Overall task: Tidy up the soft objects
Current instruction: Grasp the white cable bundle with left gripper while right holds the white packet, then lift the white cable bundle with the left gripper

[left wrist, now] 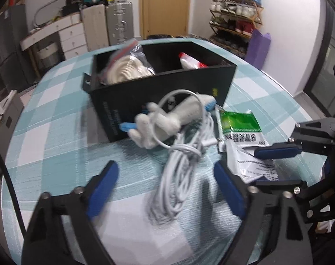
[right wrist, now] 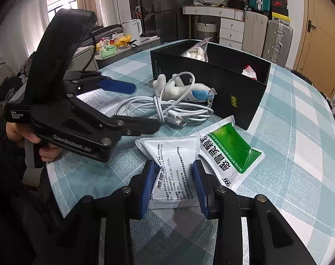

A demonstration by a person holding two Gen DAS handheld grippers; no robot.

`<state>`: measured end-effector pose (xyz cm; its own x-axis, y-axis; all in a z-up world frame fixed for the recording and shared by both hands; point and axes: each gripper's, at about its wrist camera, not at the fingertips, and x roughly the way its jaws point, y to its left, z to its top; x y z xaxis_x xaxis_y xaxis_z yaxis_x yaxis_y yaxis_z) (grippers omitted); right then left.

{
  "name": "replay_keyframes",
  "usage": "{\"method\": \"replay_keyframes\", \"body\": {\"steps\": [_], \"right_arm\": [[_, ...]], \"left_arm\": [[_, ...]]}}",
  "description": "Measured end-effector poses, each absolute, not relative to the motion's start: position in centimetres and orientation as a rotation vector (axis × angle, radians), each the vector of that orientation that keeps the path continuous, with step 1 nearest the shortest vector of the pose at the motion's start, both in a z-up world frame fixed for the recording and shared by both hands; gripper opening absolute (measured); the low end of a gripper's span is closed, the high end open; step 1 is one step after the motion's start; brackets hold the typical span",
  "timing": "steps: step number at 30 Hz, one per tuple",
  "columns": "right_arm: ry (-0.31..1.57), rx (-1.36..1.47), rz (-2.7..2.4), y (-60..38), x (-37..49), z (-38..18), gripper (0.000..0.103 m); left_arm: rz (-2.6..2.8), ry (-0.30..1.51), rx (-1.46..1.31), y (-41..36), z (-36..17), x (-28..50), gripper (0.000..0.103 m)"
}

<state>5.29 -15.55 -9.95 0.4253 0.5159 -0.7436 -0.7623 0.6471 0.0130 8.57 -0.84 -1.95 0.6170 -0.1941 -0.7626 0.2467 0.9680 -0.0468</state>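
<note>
Lengthwise, the white cable bundle (left wrist: 180, 167) points from the spread-jawed left gripper (left wrist: 166, 190) toward the black box (left wrist: 145, 101), plush toy (left wrist: 165, 119) between; the right gripper (right wrist: 174, 187) pinches a white sachet (right wrist: 174, 161).

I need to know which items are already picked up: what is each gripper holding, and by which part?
The right gripper pinches the white sachet by its near end. The left gripper holds nothing; its jaws stand apart over the cable.
</note>
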Motion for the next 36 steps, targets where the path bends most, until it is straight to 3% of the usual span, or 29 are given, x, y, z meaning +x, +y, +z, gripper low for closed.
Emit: {"method": "replay_keyframes", "body": {"steps": [7, 10, 18, 36], "right_arm": [[0.785, -0.358, 0.817, -15.5, 5.2, -9.9, 0.035], [0.779, -0.365, 0.818, -15.5, 5.0, -9.9, 0.034], [0.762, -0.35, 0.832, -15.9, 4.4, -9.6, 0.032], [0.707, -0.309, 0.834, -17.0, 3.5, -8.1, 0.03]], "left_arm": [[-0.328, 0.885, 0.042, -1.1, -2.0, 8.2, 0.026], [-0.349, 0.887, 0.035, -1.3, -1.9, 7.6, 0.016], [-0.404, 0.86, -0.003, -0.9, -1.0, 6.0, 0.011], [-0.408, 0.847, -0.034, 0.6, -0.5, 5.2, 0.012]]}}
